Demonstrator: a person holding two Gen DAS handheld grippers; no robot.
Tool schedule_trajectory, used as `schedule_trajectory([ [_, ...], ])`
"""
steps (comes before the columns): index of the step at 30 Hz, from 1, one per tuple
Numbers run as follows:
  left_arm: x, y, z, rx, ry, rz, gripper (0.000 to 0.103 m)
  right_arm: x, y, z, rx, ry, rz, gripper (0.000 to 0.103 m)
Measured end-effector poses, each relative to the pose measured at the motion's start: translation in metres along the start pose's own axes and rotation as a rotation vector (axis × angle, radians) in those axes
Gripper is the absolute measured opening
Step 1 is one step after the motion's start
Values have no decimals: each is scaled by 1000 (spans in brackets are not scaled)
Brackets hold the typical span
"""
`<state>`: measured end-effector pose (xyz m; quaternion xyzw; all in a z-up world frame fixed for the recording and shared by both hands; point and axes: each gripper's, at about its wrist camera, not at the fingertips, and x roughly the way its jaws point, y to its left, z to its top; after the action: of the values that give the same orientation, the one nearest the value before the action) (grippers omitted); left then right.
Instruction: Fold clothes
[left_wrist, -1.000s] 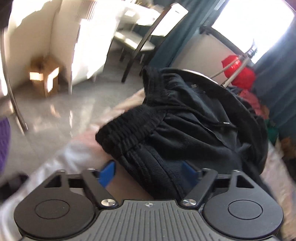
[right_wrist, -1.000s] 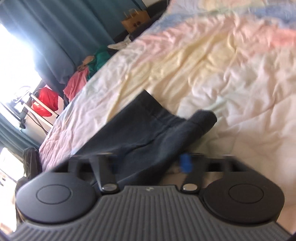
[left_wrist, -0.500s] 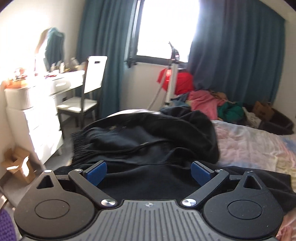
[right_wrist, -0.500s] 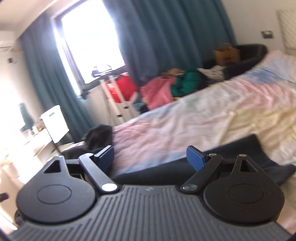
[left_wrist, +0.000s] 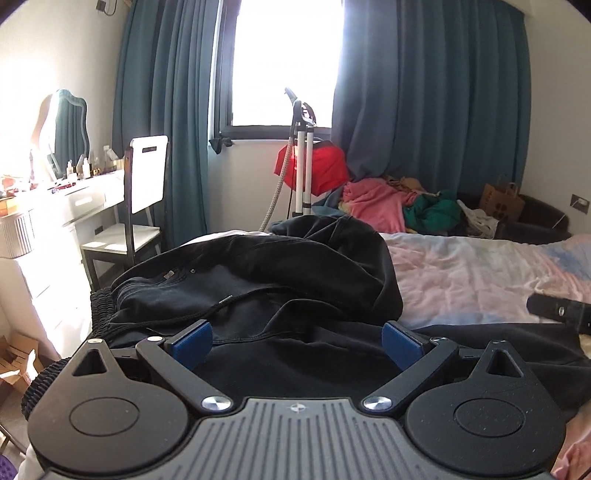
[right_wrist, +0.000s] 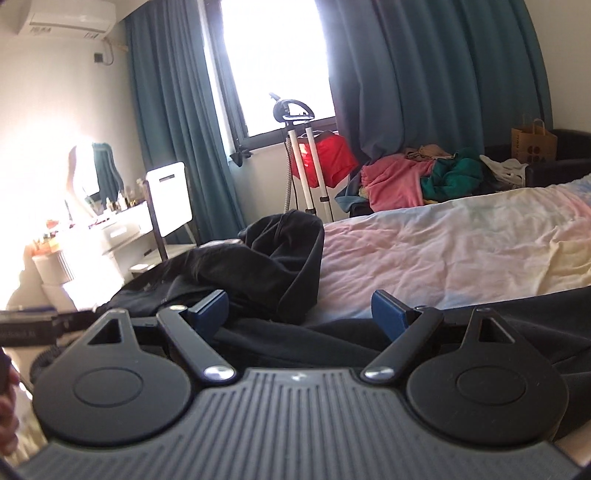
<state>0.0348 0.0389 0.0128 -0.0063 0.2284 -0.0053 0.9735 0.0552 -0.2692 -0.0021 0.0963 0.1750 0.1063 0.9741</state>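
Both claws stood wide with nothing pinched: the left gripper (left_wrist: 297, 338) and the right gripper (right_wrist: 301, 312) each hung over dark cloth with blue pads (left_wrist: 192, 341) apart. The step in hand looked like choosing the next hold on the black trousers (left_wrist: 258, 280). Done well, each claw would take one outer edge of a single layer, low and level, so the fabric drew flat instead of bunching; the loose drawcord (left_wrist: 207, 314) could snag a pad. The trousers lay heaped on the bed (left_wrist: 461, 273), rising toward 12 o'clock in the left view and 10 o'clock in the right. The ribbed elastic waistband (left_wrist: 99, 314) sat at 9 o'clock, beside a metal button.
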Motion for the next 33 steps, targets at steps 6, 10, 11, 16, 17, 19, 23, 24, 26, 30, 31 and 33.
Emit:
schedule_trajectory([
  [6, 16, 4, -21, -7, 30, 6, 99, -2, 1, -8, -1, -2, -24, 86],
  [10, 22, 1, -33, 82, 17, 60, 99, -4, -2, -8, 30, -6, -39, 86],
  [11, 24, -2, -36, 105, 15, 75, 99, -3, -3, -8, 37, -2, -44, 86],
  [16, 28, -13, -44, 175, 22, 92, 99, -1, -8, -9, 66, 13, -51, 86],
  [17, 28, -15, -45, 180, 24, 88, 99, 0, -8, -10, 66, 16, -48, 86],
  [19, 28, -19, -47, 184, 25, 80, 100, 0, -8, -11, 63, 21, -50, 86],
  [23, 27, -21, -51, 163, 33, 54, 100, -2, -10, -11, 75, 25, -61, 86],
  [24, 27, -20, -52, 154, 35, 48, 100, -4, -10, -10, 83, 24, -66, 86],
  [26, 28, -21, -54, 143, 41, 36, 100, -11, -9, -4, 124, 26, -79, 86],
  [30, 38, -38, -55, 173, 62, 7, 100, -26, -9, 11, 265, 40, -83, 87],
  [31, 44, -46, -54, 186, 65, -7, 99, -31, -10, 17, 333, 32, -44, 88],
  [33, 60, -62, -52, 228, 77, -28, 97, -41, -9, 29, 382, -7, 8, 86],
])
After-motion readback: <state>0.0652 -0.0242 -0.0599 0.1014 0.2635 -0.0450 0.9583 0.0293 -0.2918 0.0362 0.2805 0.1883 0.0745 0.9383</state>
